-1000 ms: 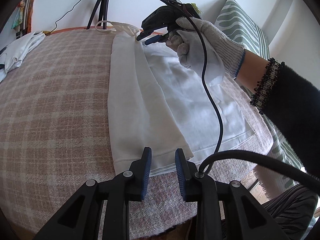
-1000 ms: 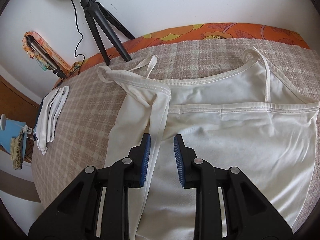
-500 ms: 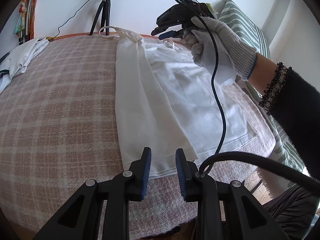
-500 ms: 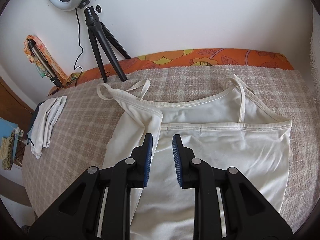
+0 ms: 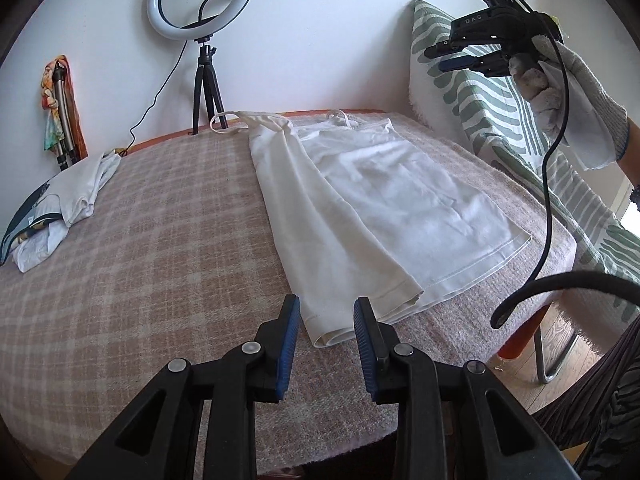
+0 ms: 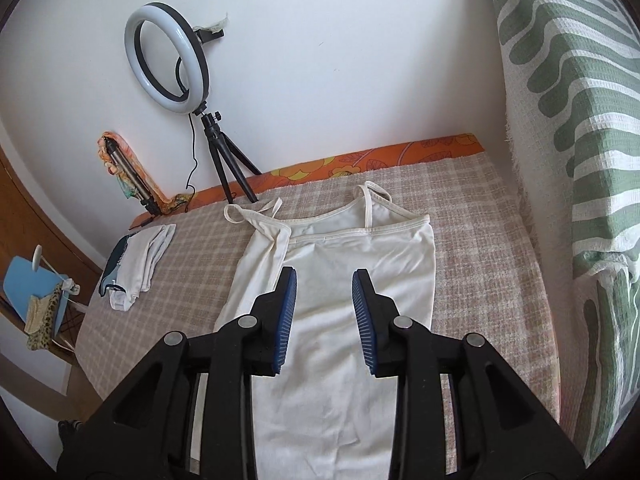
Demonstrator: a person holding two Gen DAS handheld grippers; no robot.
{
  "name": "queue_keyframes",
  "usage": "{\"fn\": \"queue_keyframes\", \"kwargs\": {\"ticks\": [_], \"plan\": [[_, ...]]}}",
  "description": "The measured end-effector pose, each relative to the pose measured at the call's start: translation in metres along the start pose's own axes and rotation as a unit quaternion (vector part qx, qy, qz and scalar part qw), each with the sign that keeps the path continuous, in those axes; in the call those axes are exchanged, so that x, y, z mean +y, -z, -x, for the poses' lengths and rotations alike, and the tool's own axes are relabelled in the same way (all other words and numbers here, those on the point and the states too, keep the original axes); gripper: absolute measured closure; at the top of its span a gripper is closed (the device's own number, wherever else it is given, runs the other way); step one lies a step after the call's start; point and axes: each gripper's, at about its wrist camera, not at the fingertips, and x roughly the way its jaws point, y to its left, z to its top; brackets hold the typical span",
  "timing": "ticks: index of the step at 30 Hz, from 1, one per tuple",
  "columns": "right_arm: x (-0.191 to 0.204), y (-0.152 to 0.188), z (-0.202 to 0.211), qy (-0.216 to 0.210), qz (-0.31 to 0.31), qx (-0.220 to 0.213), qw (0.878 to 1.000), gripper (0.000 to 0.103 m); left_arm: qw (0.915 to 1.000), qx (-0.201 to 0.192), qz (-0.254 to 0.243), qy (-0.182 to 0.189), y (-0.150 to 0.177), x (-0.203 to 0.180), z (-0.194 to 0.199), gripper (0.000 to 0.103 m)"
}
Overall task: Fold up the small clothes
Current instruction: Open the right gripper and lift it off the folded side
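Currently both grippers, L and R, are held released, nothing gripped. White camisole is laid on plaid blanket, left third folded over.

White wall, ring light on tripod, plaid-covered bed.

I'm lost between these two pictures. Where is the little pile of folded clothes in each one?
Left wrist view: the pile of folded clothes lies at the far left edge of the checked blanket.
Right wrist view: the pile sits left of centre, beside the white camisole.
Shared landmark: the ring light on its tripod, behind the pile.
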Motion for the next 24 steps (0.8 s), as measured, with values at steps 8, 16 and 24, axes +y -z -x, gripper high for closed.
{"fn": "queue_keyframes", "kwargs": {"ticks": [8,16,24], "plan": [[-0.061,0.038,0.056,0.032,-0.024,-0.001,0.999,0.071,0.9978,-0.037,-0.042,0.035,-0.019,-0.038,0.002,0.068],[-0.094,0.052,0.044,0.02,-0.032,0.029,0.999,0.071,0.9869,-0.019,-0.109,0.117,-0.045,-0.124,-0.029,0.062],[-0.113,0.041,0.016,0.016,-0.017,0.053,0.998,0.071,0.9797,0.026,-0.116,0.161,-0.059,-0.175,-0.076,0.059]]}}
